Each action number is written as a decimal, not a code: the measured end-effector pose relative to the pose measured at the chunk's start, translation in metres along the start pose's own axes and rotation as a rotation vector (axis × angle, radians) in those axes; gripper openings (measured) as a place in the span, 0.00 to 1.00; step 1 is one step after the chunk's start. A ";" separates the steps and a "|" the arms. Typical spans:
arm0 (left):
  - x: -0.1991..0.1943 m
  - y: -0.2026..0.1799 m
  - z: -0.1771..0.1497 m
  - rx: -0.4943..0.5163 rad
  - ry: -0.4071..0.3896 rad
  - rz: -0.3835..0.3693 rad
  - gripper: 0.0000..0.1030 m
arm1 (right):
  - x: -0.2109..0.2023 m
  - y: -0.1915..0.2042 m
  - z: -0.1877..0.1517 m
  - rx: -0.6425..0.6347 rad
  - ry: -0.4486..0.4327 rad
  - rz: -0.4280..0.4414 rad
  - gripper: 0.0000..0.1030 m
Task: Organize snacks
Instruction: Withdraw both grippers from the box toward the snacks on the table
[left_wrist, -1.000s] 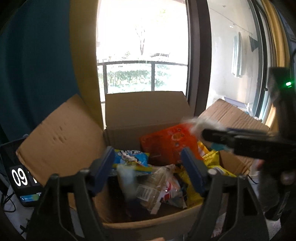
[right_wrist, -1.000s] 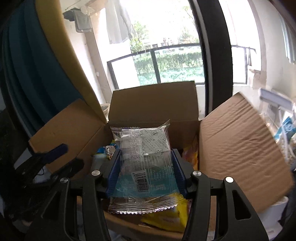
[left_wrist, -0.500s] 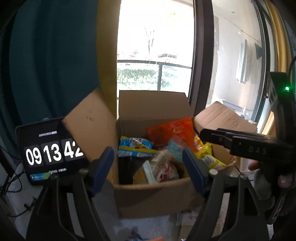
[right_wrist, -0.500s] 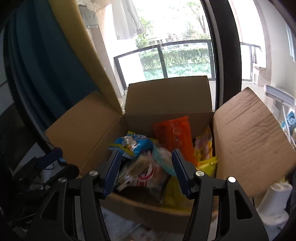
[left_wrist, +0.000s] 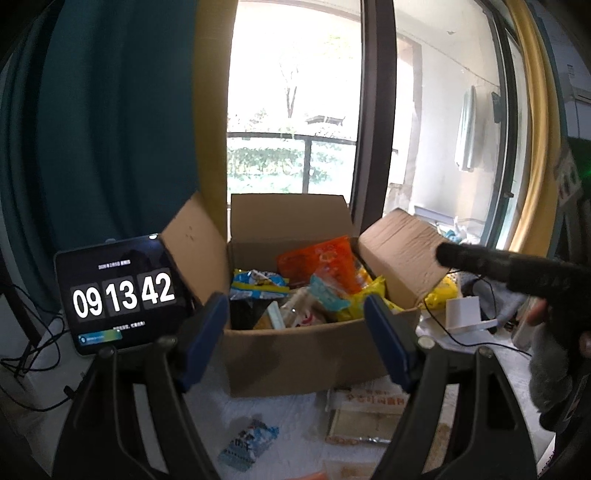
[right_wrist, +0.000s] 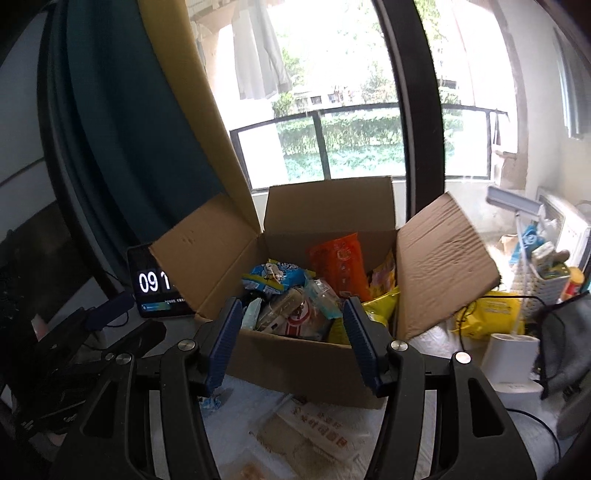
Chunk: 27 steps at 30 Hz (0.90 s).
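The left gripper (left_wrist: 295, 339) is hovering in front of the near wall of the cardboard box (left_wrist: 295, 354), its blue-padded fingers (left_wrist: 207, 332) spread wide and holding nothing. The right gripper (right_wrist: 291, 339) is likewise hanging just short of the box's near wall, claw spread apart and empty. The box is sitting on a white-covered table (left_wrist: 295, 417) with its flaps standing open, the left flap (right_wrist: 207, 266) leaning outward to the left, the right flap (right_wrist: 443, 266) leaning outward to the right, and the far flap upright against the window. Inside, an orange snack bag (right_wrist: 341, 264) is standing nearly upright against the far wall, its long axis running top to bottom with a slight lean. A blue snack packet (right_wrist: 273, 278) is lying to its left, long axis running left to right. Yellow bags (right_wrist: 380, 306) are crowding the right side of the box. On the table in front of the box, a small blue packet (left_wrist: 247, 443) is lying with its long axis tilted diagonally, and flat pale packets (right_wrist: 317, 432) are lying to its right. A clock tablet (left_wrist: 118, 295) is standing left of the box, just beside the left flap.
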<state>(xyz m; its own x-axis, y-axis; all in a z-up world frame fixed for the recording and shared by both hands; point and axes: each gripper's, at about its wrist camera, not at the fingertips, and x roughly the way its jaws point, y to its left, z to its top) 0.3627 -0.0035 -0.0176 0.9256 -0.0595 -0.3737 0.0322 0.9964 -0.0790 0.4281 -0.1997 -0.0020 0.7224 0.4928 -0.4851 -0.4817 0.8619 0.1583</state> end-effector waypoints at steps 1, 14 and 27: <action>-0.004 -0.001 0.000 0.005 0.001 -0.001 0.75 | -0.006 0.001 0.001 0.001 -0.011 -0.001 0.58; -0.039 -0.024 -0.014 0.021 0.014 -0.029 0.75 | -0.070 0.009 -0.016 0.000 -0.075 0.026 0.58; -0.086 -0.042 -0.049 0.028 0.033 -0.072 0.75 | -0.102 0.021 -0.072 -0.025 -0.003 0.003 0.58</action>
<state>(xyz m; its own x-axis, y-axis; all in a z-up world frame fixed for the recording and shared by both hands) 0.2636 -0.0432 -0.0278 0.9075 -0.1330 -0.3985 0.1095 0.9907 -0.0811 0.3084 -0.2402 -0.0113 0.7222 0.4962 -0.4819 -0.4963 0.8570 0.1387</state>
